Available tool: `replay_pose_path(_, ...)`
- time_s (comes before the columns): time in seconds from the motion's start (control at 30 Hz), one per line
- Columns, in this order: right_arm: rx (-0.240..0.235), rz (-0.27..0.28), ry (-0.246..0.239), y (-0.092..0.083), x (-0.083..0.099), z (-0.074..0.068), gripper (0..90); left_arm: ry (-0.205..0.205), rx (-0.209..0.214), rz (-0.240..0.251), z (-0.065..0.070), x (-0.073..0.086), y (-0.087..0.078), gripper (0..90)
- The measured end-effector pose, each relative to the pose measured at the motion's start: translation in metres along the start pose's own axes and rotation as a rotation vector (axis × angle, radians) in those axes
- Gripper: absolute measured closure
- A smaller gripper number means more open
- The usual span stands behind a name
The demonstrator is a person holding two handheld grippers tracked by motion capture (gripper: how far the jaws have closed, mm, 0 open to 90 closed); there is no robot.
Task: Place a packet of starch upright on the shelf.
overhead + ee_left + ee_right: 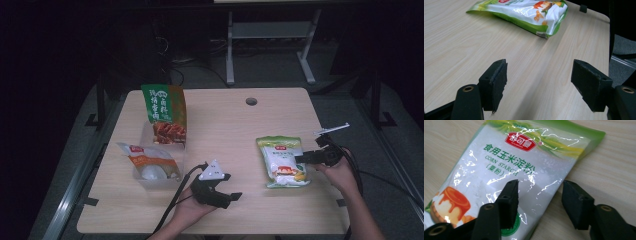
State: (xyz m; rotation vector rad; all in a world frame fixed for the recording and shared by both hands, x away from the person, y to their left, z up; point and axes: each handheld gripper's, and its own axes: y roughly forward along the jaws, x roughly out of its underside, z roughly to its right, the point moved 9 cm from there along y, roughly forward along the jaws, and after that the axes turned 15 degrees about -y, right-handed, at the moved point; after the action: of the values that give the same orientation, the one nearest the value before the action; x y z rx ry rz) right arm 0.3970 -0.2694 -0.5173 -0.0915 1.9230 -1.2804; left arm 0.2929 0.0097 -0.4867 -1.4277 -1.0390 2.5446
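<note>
A green and white bag of corn starch (281, 161) (524, 12) (511, 167) lies flat on the right half of the wooden table (225, 125). My right gripper (301, 158) (540, 187) reaches in from the right and hovers at the bag's right edge. Its jaws are open: one stands over the bag, the other over bare table, and neither pad presses on the bag. Near the front middle of the table my left gripper (234, 197) (540, 72) points right toward the bag, open, with only bare wood between its jaws.
A white box (150, 181) at the left holds a white and orange pouch (147, 159). Behind it, a second white box holds a green and orange pouch (165, 112) standing upright. A round cable hole (251, 101) sits near the table's far edge. Dark floor surrounds the table.
</note>
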Motion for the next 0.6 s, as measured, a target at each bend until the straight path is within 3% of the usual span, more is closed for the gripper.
replay_pose_path(0.07,-0.001,-0.001,0.008,0.000,0.000,0.000,54.9,-0.008,0.005,0.000,-0.001,-0.002,0.003,28.4)
replay_pose_path(0.2,-0.064,0.015,0.037,0.003,0.003,-0.003,73.3,-0.023,0.006,-0.003,-0.001,-0.004,0.007,28.3)
replay_pose_path(0.33,-0.057,0.000,0.018,0.003,0.004,-0.007,86.9,-0.029,0.003,-0.004,-0.001,-0.007,0.012,28.3)
replay_pose_path(0.5,-0.057,0.003,-0.008,-0.004,0.005,-0.017,88.6,-0.049,0.014,-0.002,-0.003,-0.011,0.018,28.4)
replay_pose_path(0.6,-0.088,0.041,-0.020,-0.008,0.003,-0.029,88.7,-0.070,0.022,-0.008,-0.004,-0.012,0.023,28.4)
